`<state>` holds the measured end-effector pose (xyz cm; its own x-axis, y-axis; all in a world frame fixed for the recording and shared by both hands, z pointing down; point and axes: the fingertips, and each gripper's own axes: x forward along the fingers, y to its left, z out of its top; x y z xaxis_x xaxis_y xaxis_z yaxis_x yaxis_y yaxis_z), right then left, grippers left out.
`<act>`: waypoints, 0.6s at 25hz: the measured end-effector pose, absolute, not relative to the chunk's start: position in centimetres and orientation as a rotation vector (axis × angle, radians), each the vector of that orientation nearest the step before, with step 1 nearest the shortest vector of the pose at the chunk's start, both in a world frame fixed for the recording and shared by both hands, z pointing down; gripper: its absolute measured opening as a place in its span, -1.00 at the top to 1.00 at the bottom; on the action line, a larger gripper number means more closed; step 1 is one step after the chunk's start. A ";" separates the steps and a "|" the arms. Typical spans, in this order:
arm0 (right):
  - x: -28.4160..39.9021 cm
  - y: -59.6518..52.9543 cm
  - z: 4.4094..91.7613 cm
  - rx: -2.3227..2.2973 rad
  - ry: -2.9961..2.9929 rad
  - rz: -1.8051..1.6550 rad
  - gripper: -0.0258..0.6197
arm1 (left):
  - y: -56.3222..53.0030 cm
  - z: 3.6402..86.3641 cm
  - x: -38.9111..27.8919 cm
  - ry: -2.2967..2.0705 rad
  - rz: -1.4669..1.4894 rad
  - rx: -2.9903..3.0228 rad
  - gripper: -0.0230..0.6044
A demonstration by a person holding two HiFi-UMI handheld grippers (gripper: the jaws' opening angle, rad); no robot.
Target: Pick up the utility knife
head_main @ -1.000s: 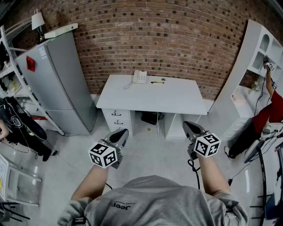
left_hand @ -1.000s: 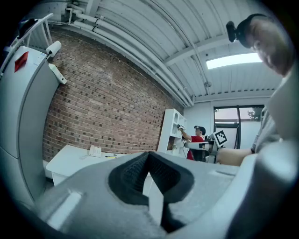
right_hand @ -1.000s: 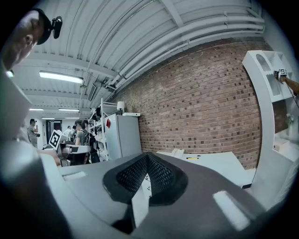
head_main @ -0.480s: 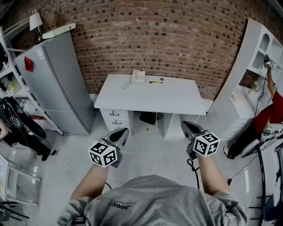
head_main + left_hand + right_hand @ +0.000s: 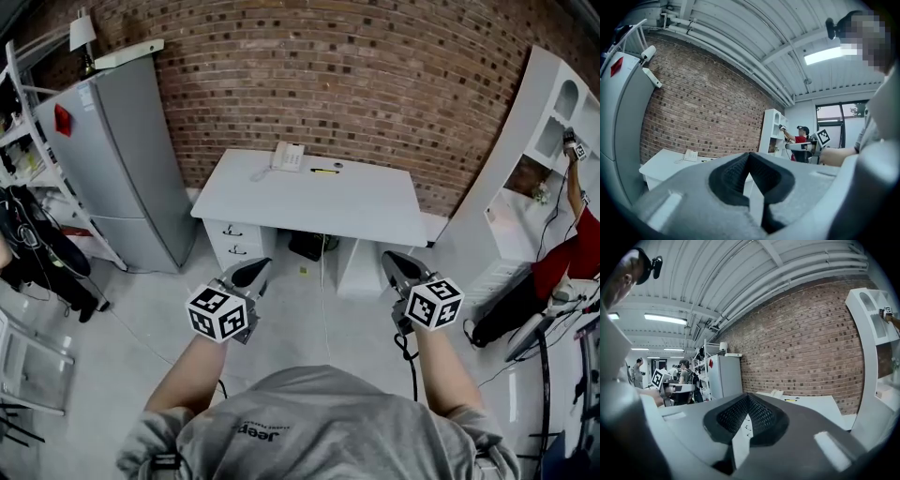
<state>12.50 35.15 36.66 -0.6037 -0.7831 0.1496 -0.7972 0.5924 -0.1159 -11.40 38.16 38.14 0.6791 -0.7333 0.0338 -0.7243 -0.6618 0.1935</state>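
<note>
Fingers, left: the left gripper (image 5: 750,155) has its fingers (image 5: 731,174) closed tip to tip, with nothing between them.
Fingers, right: the right gripper (image 5: 748,397) is the same, its ribbed pads meeting at the tips and holding nothing.
Grippers' place: both are held out in front of the person's chest, over the floor and well short of the table (image 5: 309,208).
Utility knife: a slim yellow-and-dark stick (image 5: 324,171) lies flat near the table's far edge, close to the brick wall (image 5: 328,84). It is just right of the telephone (image 5: 287,156) and has a small round thing (image 5: 338,165) near its right end.
Handling: it is probably light and stiff, with a smooth hard body that could skid on the white top. It lies low, so there is little height to catch. Whether the blade is out is too small to tell.
Where to hold: the middle of the handle looks best, with the fingers closing across its narrow width, from the near side and the far side.
Around: a grey fridge (image 5: 131,169) stands left of the table. A white shelf unit (image 5: 548,131) stands to the right, with another person in red (image 5: 583,225) reaching into it.
</note>
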 end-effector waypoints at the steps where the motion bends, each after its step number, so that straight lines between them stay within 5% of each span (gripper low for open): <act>1: 13.0 35.2 36.7 1.351 -2.727 0.257 0.89 | 38.1 38.2 -10.9 -1.194 -0.068 2.700 0.93; 15: 14.5 30.8 36.5 1.340 -2.733 0.243 0.89 | 34.0 39.4 -9.8 -1.224 -0.056 2.663 0.93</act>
<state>14.50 30.78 36.48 -0.6117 -0.7770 0.1486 -0.7911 0.6029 -0.1037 -9.79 34.03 39.38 0.6542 -0.7545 0.0528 -0.7465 -0.6329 0.2052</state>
